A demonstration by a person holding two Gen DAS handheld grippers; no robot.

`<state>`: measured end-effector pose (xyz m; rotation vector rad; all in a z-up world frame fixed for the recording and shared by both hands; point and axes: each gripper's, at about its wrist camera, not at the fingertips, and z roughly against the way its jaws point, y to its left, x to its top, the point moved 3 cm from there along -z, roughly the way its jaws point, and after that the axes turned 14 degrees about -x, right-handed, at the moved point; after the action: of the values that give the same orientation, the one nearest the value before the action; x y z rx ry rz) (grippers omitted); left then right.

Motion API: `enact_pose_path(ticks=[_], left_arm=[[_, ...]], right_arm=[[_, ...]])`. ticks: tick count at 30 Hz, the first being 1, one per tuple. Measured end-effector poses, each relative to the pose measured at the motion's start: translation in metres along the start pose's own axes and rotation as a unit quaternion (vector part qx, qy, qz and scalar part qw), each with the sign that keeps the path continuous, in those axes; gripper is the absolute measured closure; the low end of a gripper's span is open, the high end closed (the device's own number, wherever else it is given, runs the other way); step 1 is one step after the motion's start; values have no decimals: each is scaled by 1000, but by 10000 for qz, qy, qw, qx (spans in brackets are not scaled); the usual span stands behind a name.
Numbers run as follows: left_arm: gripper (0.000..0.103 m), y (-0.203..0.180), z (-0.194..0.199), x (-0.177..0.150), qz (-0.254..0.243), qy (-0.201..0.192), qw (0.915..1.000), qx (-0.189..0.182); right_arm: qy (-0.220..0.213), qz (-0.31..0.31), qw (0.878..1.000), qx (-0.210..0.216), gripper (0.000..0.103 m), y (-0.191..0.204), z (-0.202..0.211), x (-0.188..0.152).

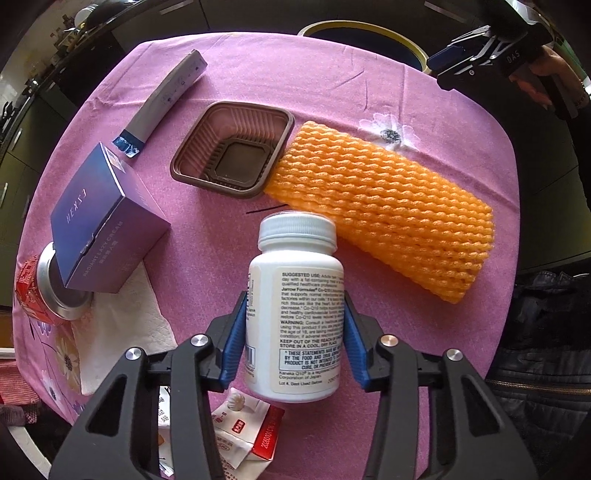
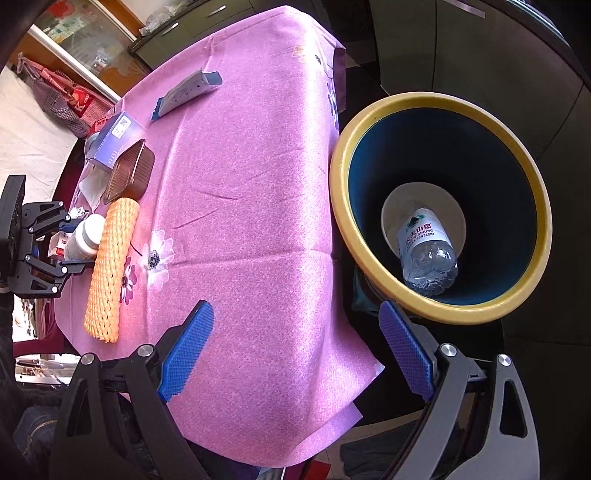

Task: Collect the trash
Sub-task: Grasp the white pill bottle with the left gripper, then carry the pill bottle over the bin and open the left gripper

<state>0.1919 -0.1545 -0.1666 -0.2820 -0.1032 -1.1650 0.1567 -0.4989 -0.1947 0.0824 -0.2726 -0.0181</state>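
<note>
My left gripper is shut on a white pill bottle with a white cap, held above the pink tablecloth; it also shows in the right wrist view. An orange foam net sleeve lies right of the bottle. A brown plastic tray, a purple box, a red can, white tissue and paper sachets lie around. My right gripper is open and empty, beside the yellow-rimmed bin, which holds a clear water bottle.
A grey remote-like strip lies at the far left of the table. The bin stands off the table's far edge. Dark cabinets surround the table. A red bag sits on the floor.
</note>
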Motion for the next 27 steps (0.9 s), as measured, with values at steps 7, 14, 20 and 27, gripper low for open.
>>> enact_pose_path(ticks=[7, 14, 20, 27], left_arm=[[58, 8, 16, -3, 126, -213, 9997, 17], [58, -3, 25, -6, 146, -326, 9993, 73], [58, -17, 38, 0, 77, -484, 9988, 93], [58, -32, 59, 60, -62, -666, 9975, -217]], right_arm=[[5, 23, 10000, 25, 13, 3, -1, 0], [17, 88, 9999, 45, 13, 9, -2, 0], [-157, 8, 9999, 1, 13, 6, 10, 0], [-880, -692, 9937, -40, 13, -34, 60, -14]])
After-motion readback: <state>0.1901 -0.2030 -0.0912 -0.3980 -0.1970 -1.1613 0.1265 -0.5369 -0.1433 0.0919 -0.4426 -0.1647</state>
